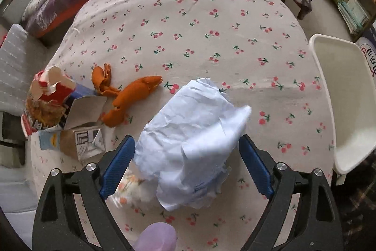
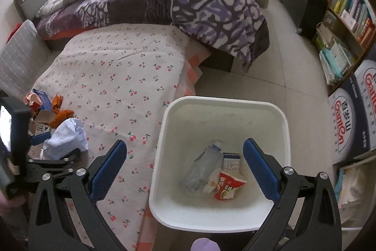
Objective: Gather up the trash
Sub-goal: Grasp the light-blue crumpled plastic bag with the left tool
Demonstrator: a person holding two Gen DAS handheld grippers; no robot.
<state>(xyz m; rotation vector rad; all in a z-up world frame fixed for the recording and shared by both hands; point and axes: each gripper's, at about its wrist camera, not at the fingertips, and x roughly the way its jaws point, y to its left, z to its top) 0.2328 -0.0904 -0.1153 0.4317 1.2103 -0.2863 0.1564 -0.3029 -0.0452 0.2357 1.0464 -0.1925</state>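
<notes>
My left tongs (image 1: 186, 147) stood wide apart around the crumpled pale blue paper (image 1: 192, 145), their blue pads on either side of it; I could not tell whether they touched it. Just beside it lay a blurred wad of floral tissue (image 1: 128, 189). Further along the left edge of the cherry-print sheet (image 1: 188, 39) were orange peels (image 1: 131, 95), a torn carton (image 1: 82, 133) and a red snack wrapper (image 1: 49, 98).

My right tongs (image 2: 184, 167) hung spread and empty over the white bin (image 2: 225, 105), which stood on the floor against the bed's right edge. Inside it lay a clear plastic bottle (image 2: 202, 168), a small box (image 2: 231, 161) and a red packet (image 2: 228, 185). Beyond, a purple quilt (image 2: 188, 1) was heaped at the head of the bed.
</notes>
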